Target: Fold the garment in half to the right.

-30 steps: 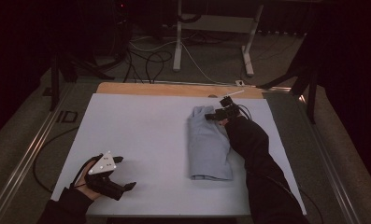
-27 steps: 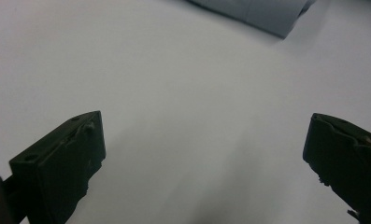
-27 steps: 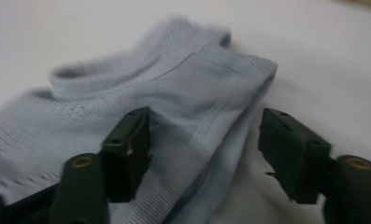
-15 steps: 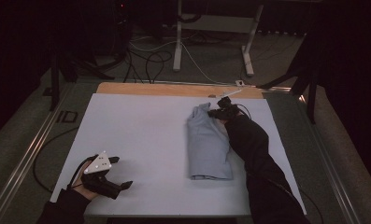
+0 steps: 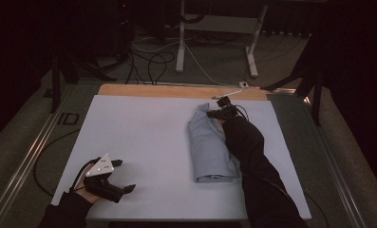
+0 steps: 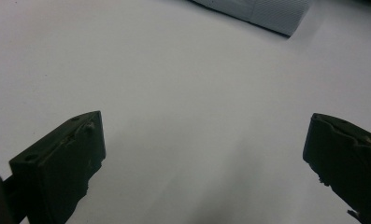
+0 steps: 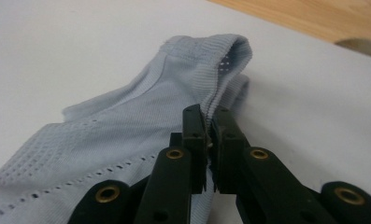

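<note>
A light blue folded garment point(image 5: 208, 145) lies lengthwise on the right half of the white table point(image 5: 143, 137). My right gripper point(image 5: 218, 113) sits at its far end, shut on the cloth's edge. In the right gripper view the garment point(image 7: 127, 135) rises in a fold, and the right gripper point(image 7: 210, 119) pinches its edge between closed jaws. My left gripper point(image 5: 122, 187) rests near the table's front left corner, open, with nothing in it. The left gripper view has the left gripper point(image 6: 204, 140) with its jaws wide apart over bare table, and a corner of the garment point(image 6: 262, 14) at the top.
A wooden strip point(image 5: 176, 91) runs along the table's far edge. Beyond it stand a white table frame point(image 5: 214, 33) and loose cables point(image 5: 148, 57) on the floor. Metal rails point(image 5: 29, 156) run along the table's left side.
The left gripper has drawn back toward the front left corner. The right gripper has shifted slightly at the garment's far end, lifting the cloth's edge.
</note>
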### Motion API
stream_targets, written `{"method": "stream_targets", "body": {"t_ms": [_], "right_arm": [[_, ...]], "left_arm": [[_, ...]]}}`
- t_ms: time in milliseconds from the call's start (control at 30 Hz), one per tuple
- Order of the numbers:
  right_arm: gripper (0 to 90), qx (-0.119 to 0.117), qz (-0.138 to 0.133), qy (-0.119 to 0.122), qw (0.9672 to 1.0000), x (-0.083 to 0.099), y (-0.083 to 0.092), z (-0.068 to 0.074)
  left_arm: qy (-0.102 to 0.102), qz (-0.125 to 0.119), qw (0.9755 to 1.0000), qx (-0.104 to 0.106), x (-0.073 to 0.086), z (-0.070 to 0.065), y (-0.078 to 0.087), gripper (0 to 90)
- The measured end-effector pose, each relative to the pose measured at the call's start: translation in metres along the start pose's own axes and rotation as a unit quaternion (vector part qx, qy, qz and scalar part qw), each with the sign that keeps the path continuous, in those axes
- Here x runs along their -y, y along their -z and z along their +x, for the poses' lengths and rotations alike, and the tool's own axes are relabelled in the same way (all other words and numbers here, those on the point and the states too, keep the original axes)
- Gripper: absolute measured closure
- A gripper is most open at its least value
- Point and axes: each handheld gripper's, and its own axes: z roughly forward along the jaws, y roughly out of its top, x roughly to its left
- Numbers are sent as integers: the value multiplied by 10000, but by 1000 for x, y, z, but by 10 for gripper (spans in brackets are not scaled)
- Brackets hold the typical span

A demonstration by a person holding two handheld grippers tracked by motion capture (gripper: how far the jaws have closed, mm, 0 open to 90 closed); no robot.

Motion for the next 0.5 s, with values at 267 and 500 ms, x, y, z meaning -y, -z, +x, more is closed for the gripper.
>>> {"method": "stream_targets", "body": {"t_ms": [267, 500], "right_arm": [[846, 60, 247, -86, 9996, 4, -8, -3], [495, 120, 337, 39, 9994, 2, -9, 1]], "left_arm": [[-2, 10, 10000, 24, 1, 0, -1, 6], [-26, -4, 10000, 34, 1, -1, -1, 6]]}}
